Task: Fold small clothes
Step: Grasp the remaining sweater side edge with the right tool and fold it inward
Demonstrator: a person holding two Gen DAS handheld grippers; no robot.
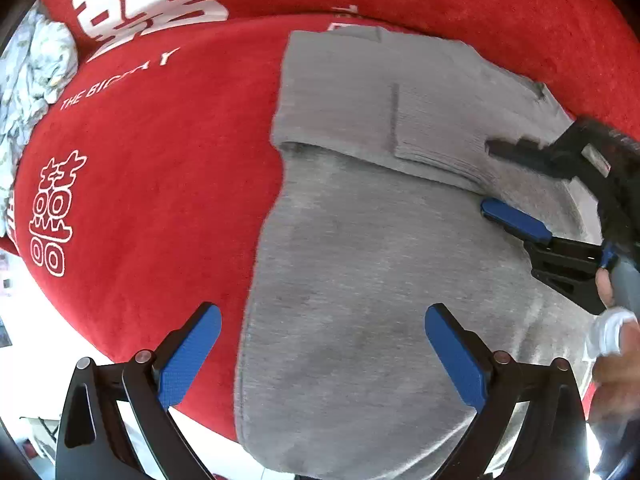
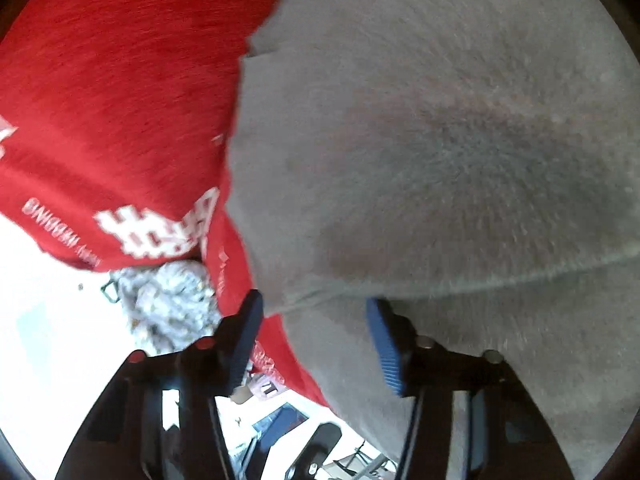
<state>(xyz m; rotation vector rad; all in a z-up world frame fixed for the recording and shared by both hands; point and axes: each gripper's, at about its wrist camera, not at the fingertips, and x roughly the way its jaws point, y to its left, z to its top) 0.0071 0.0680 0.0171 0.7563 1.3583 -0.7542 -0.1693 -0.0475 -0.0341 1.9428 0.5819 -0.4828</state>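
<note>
A grey garment (image 1: 360, 248) lies flat on a red cloth with white lettering (image 1: 152, 184). Its far part is folded over, with a ribbed edge (image 1: 432, 136) on top. My left gripper (image 1: 320, 320) is open and empty, hovering over the garment's near left edge. My right gripper (image 1: 486, 176) comes in from the right over the fold, jaws apart, holding nothing. In the right wrist view the right gripper (image 2: 314, 312) is open just above the grey garment (image 2: 440, 140), near a folded edge (image 2: 480, 276). That view is blurred.
A crumpled white patterned cloth (image 1: 32, 76) lies at the far left, and also shows in the right wrist view (image 2: 168, 296). The red cloth's (image 2: 100, 100) edge drops off at the near left onto a bright floor. A person's hand (image 1: 616, 340) holds the right gripper.
</note>
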